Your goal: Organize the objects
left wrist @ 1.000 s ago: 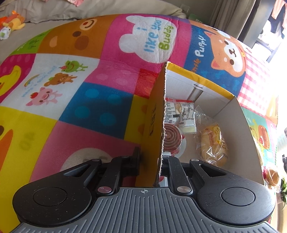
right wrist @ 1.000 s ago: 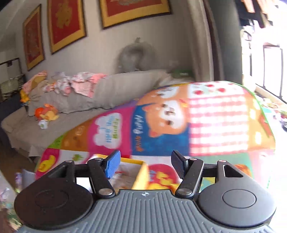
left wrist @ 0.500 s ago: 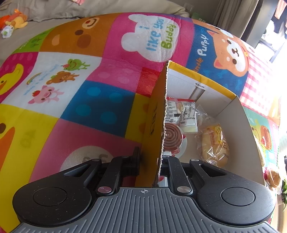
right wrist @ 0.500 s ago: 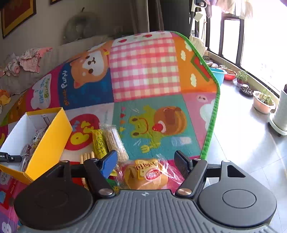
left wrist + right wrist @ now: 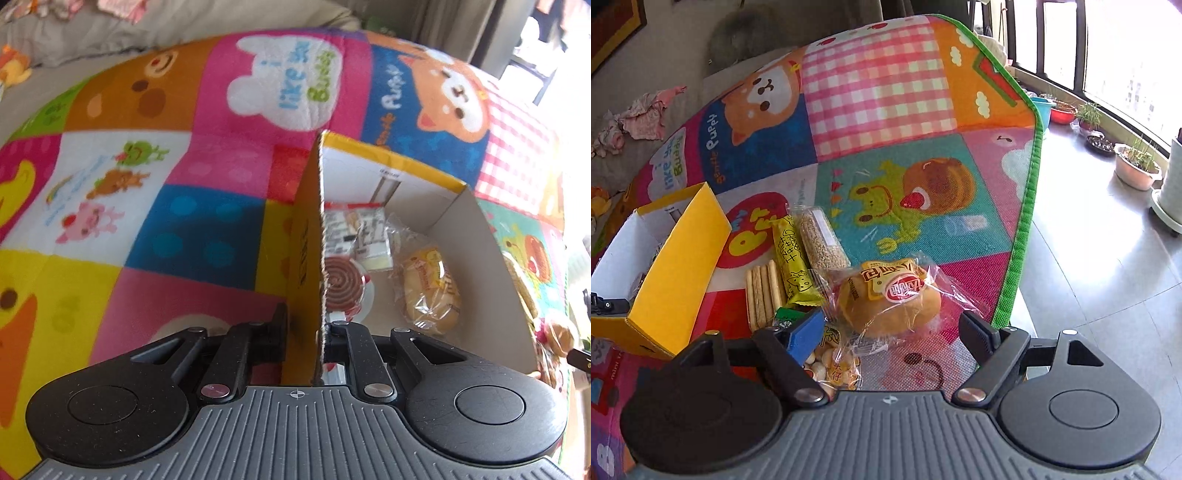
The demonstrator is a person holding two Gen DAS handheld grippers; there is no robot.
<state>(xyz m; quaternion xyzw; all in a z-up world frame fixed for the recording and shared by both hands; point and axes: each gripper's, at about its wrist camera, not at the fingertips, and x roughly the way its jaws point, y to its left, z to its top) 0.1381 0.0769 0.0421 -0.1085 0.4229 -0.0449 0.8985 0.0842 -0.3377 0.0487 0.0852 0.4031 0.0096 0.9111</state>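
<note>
Left tongs (image 5: 303, 325) clamp the yellow box (image 5: 306, 258) wall; right tongs (image 5: 894, 328) gape wide, seemingly just above the wrapped bun (image 5: 890, 299).

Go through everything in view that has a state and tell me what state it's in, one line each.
Yellow box: open-topped, upright on the mat, one wall pinched.
Left gripper: jaws shut on the box wall.
Right gripper: jaws open, empty, just short of the wrapped bun.
Wrapped bun: sealed, lying on the mat outside the box.
Bun in box: sealed, lying on the box floor.
Spiral-pattern tub: inside the box, against the pinched wall.
Yellow snack bar: sealed, flat on the mat.
</note>
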